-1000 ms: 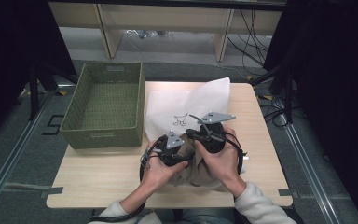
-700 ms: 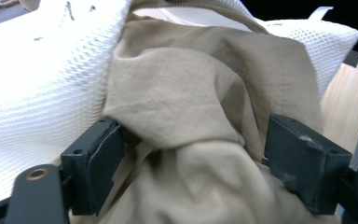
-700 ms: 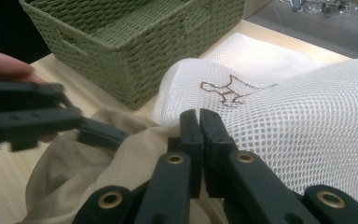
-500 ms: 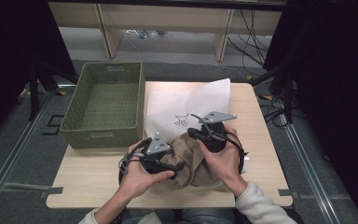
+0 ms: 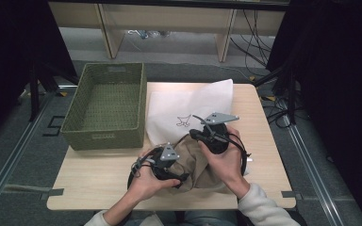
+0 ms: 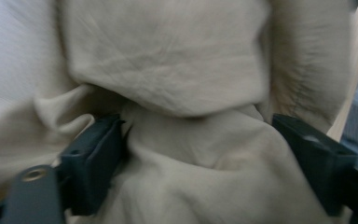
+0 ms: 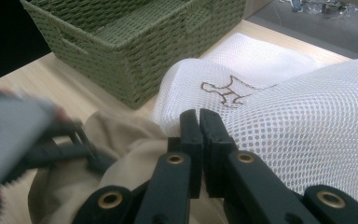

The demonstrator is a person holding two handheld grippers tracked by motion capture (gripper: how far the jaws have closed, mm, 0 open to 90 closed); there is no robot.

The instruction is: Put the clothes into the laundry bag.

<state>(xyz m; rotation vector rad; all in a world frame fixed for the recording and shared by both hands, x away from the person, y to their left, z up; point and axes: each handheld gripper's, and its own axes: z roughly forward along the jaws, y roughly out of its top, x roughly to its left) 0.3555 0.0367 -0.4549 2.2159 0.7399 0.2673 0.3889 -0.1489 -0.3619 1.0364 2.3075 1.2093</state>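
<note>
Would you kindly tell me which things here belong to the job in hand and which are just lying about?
In the job:
- beige cloth
- white mesh bag
- left gripper, open around the cloth
- right gripper, shut at the bag's edge

Lying about:
- green basket
- cables on the floor

Noted a green woven basket (image 5: 104,136) standing open-topped on the left part of a light wooden table (image 5: 94,183), with grey tape (image 5: 52,192) stuck at the table's near left edge. Spotted a painted numeral (image 5: 54,126) on the grey floor left of the basket. Made out pale furniture legs (image 5: 104,28) and loose cables (image 5: 259,42) beyond the far edge, flanked by dark curtains (image 5: 339,94).
</note>
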